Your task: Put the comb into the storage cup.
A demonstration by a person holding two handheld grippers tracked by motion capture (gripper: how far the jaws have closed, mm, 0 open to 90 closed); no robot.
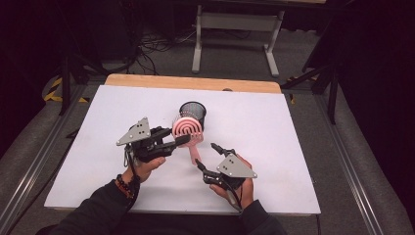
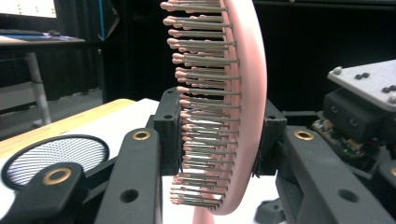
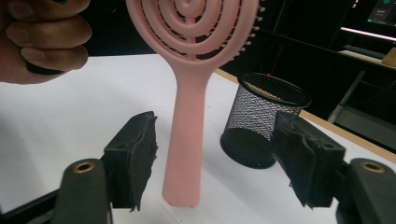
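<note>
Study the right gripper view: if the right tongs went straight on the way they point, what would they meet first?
Probably the pink hairbrush: its handle hangs between the open right tongs, apart from both pads. The black mesh cup stands farther back and to one side, though depth is hard to judge.

One pink hairbrush (image 1: 188, 131), one black mesh cup (image 1: 193, 113), two grippers, one white table (image 1: 274, 147)

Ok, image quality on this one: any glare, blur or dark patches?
High view: white table evenly lit, surroundings nearly black. Left gripper view: pink hairbrush sharp, mesh pen cup soft. Right gripper view: brush handle and cup crisp, background dim.
</note>
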